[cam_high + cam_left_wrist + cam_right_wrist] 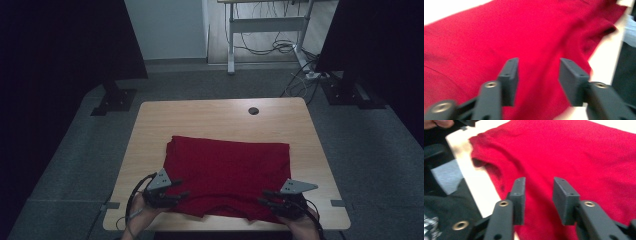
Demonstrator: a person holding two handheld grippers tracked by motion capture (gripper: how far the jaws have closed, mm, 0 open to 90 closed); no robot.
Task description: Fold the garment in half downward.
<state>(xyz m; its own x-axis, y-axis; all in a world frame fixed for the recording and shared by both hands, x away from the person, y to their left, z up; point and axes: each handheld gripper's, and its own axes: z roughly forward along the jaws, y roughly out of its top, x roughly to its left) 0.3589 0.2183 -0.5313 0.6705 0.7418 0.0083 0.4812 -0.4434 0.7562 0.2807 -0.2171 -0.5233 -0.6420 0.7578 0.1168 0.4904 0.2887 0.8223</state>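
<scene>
A folded red shirt (227, 172) lies flat on the wooden tabletop (150, 130), toward its near edge. The left gripper (172, 196) sits at the shirt's near left corner and the right gripper (270, 200) at its near right corner, each with jaws parted above the cloth, gripping nothing.

At frame centre, the folded garment (227, 175) is plain deep red with no print. The table (220, 116) under it is pale wood-grain with a dark round hole at upper right. Both grippers have black fingers (510, 75) and grey plates. The floor (80, 165) is dark grey.
</scene>
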